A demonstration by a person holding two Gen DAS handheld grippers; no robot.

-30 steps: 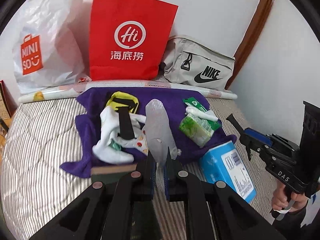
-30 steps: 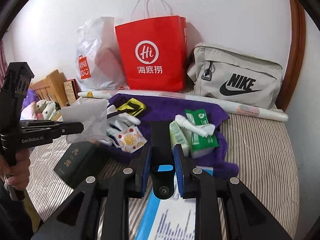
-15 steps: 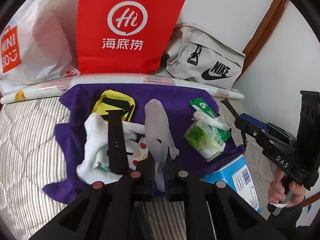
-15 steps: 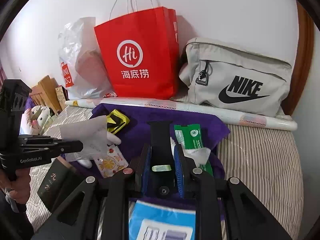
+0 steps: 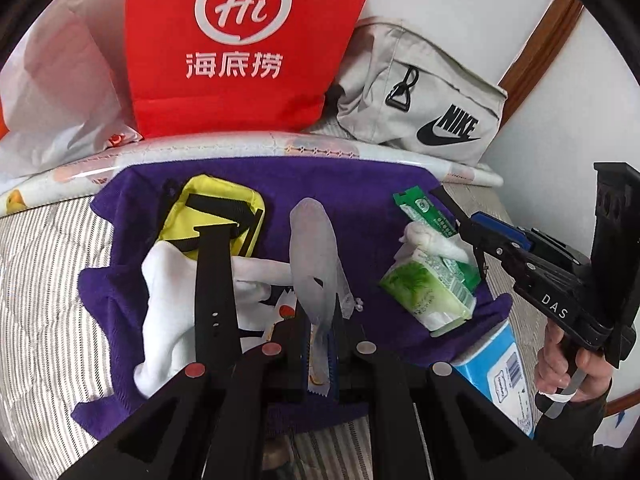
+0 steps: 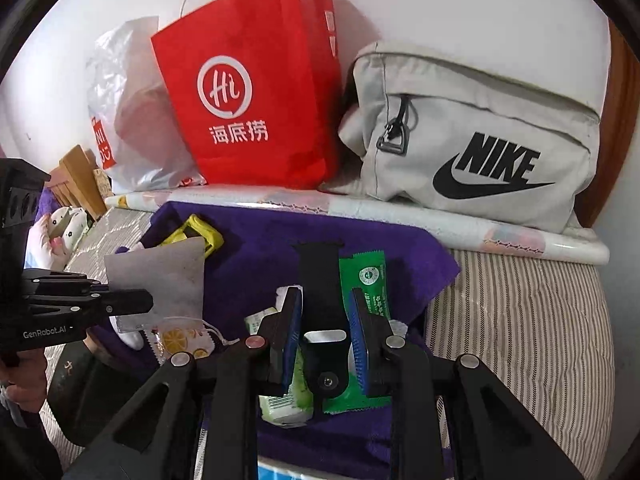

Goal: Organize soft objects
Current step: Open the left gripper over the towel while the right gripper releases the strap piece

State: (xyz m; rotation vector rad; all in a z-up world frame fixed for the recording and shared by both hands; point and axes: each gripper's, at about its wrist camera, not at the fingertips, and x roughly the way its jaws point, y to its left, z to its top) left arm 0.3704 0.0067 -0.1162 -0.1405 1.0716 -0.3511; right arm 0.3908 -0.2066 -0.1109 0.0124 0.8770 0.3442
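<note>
My left gripper [image 5: 319,356] is shut on a thin translucent grey pouch [image 5: 314,256], held upright over a purple cloth [image 5: 360,200]; it also shows in the right wrist view [image 6: 160,276]. My right gripper [image 6: 326,340] is shut on a black strap [image 6: 322,280], above green tissue packs [image 6: 364,284]. On the cloth lie a yellow pouch [image 5: 216,212], a white sock [image 5: 168,300] under another black strap [image 5: 214,292], and green tissue packs [image 5: 428,284].
A red paper bag [image 5: 240,44], a white plastic bag [image 5: 52,92] and a grey Nike bag [image 5: 420,108] stand against the wall behind a rolled sheet [image 5: 280,148]. A blue box [image 5: 500,376] lies at right. A dark booklet [image 6: 80,380] lies at left.
Both grippers have moved forward toward the wall, over the purple cloth. Each keeps its hold: the left on the grey pouch, the right on the black strap.
</note>
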